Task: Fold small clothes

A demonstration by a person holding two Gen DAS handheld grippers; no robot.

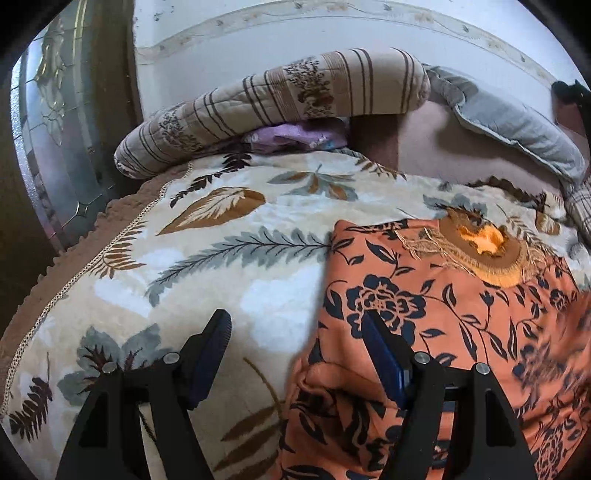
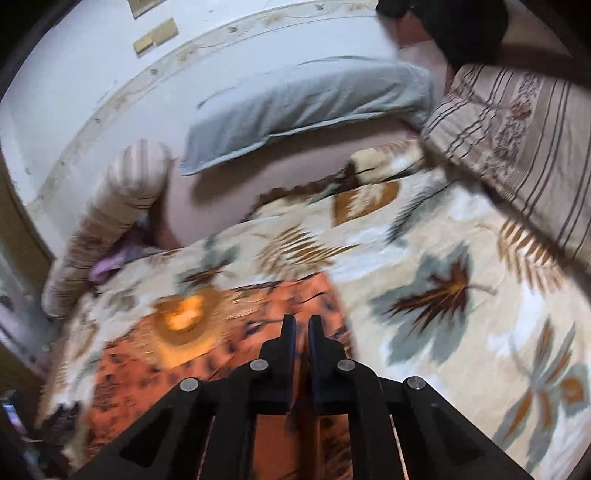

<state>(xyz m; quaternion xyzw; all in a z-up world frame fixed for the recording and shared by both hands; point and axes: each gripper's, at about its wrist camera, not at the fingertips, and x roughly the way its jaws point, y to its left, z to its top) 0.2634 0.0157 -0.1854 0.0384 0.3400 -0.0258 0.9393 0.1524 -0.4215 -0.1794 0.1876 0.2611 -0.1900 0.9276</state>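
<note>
Orange floral garment [image 1: 443, 314] spread on leaf-print blanket [image 1: 221, 258]; striped pillow [image 1: 295, 92] and grey pillow [image 1: 517, 129] behind. Left gripper [image 1: 295, 332], jaws apart, straddles garment's edge. Right gripper [image 2: 302, 328], jaws nearly together; grip indeterminate.

Cream blanket [image 1: 236, 273] printed with grey and brown leaves, spread wide over the bed. Striped beige bolster [image 1: 280, 99] at far left, over a bit of purple cloth [image 1: 295, 134]. Grey pillow [image 1: 517, 125] at far right, against the white wall [image 1: 332, 33]. Second striped cushion [image 2: 517, 125] at right edge.
</note>
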